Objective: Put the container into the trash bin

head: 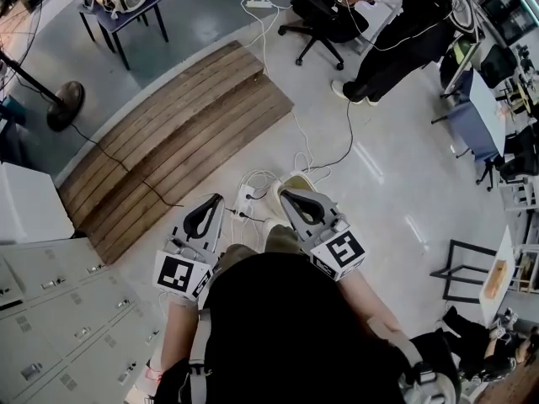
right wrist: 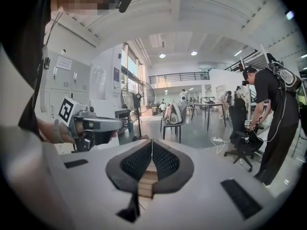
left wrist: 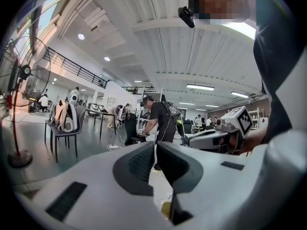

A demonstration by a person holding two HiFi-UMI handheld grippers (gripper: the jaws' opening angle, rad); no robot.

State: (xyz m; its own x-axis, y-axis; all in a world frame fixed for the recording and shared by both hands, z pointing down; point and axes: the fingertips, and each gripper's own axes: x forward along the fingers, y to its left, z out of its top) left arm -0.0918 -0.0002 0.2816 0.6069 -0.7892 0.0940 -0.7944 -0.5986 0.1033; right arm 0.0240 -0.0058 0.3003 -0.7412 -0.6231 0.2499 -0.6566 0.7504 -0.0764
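Observation:
In the head view both grippers are held side by side at waist height over the pale floor. My left gripper [head: 217, 199] has its jaws together with nothing between them; the left gripper view shows its tips [left wrist: 155, 143] meeting. My right gripper [head: 284, 194] is shut too, and its pads [right wrist: 152, 141] hold nothing. A pale round thing [head: 292, 180] sits on the floor just beyond the right gripper, mostly hidden by it. I cannot tell whether it is the bin or the container. Each gripper shows in the other's view [left wrist: 187, 139] [right wrist: 121, 123].
A wooden ramp [head: 177, 133] lies ahead to the left. A white power strip [head: 245, 200] and cables trail over the floor below the grippers. Grey lockers [head: 59, 310] stand at the left. A person [head: 396, 32] stands by an office chair [head: 324, 19]. A fan base [head: 63, 103] is far left.

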